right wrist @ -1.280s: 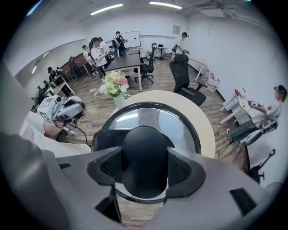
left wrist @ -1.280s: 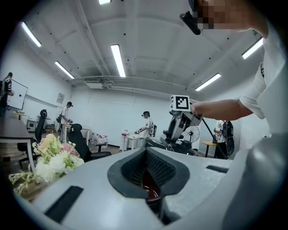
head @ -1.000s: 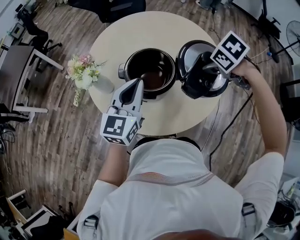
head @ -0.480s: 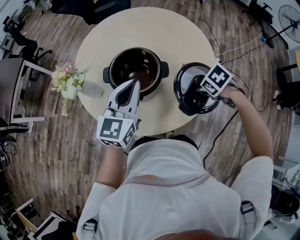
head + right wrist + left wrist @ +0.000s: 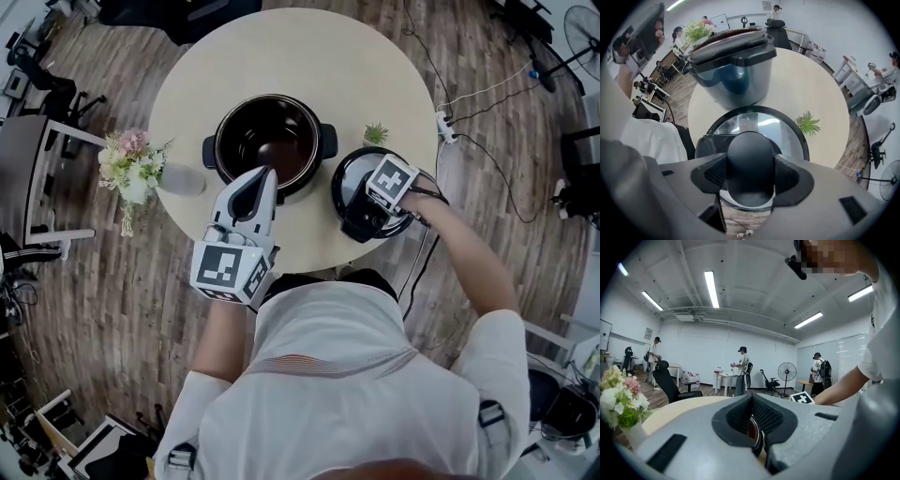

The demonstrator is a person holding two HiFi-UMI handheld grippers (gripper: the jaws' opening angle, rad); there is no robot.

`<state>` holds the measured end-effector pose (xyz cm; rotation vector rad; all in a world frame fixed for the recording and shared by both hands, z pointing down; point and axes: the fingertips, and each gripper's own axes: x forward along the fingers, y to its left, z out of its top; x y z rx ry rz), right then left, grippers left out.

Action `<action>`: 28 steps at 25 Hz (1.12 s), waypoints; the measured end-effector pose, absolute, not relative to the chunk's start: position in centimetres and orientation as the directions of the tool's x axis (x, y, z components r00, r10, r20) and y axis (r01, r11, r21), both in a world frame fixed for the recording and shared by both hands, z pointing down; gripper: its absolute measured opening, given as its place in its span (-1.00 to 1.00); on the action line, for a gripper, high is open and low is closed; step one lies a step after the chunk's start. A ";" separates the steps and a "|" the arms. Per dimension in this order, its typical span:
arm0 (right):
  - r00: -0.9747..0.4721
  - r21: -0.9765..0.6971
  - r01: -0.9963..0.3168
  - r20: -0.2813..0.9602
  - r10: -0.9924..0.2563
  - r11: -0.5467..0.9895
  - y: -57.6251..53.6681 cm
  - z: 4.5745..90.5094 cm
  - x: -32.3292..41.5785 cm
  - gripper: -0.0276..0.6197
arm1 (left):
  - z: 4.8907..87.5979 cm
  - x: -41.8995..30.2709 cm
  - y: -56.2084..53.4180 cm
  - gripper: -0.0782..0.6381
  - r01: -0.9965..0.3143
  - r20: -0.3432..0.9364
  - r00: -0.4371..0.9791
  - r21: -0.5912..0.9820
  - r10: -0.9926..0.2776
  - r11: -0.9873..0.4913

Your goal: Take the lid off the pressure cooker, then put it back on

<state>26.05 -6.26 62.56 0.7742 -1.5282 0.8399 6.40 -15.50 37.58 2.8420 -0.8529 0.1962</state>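
The black pressure cooker pot (image 5: pixel 272 141) stands open in the middle of the round table (image 5: pixel 309 56). My left gripper (image 5: pixel 262 175) reaches its near rim, and in the left gripper view the jaws (image 5: pixel 757 437) are closed on that thin rim edge. The glass lid (image 5: pixel 349 178) with its black ring is to the right of the pot, low over the table's front right edge. My right gripper (image 5: pixel 368 214) points straight down, shut on the lid's black knob (image 5: pixel 751 164). Whether the lid touches the table I cannot tell.
A vase of flowers (image 5: pixel 136 169) stands at the table's left edge, and a small green plant (image 5: pixel 375 133) sits just behind the lid. A power strip (image 5: pixel 442 122) and cables lie on the wooden floor to the right. Other people stand far off.
The right gripper has come down with the lid, from high beside the pot to low at the table's front right. The left gripper has stayed at the pot's rim.
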 end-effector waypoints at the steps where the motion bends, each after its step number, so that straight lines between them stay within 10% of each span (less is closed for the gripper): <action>1: -0.108 -0.087 -0.845 0.994 -0.009 0.528 -6.2 63.4 25.9 -0.05 | 37.7 6.3 -15.6 -0.77 -0.561 0.178 0.824 0.122 -0.538 -0.819; 28: -0.064 -0.050 -0.827 0.998 -0.006 0.561 -8.2 69.3 25.1 -0.04 | 38.5 4.9 -16.7 -0.77 -0.600 0.197 0.795 0.122 -0.573 -0.790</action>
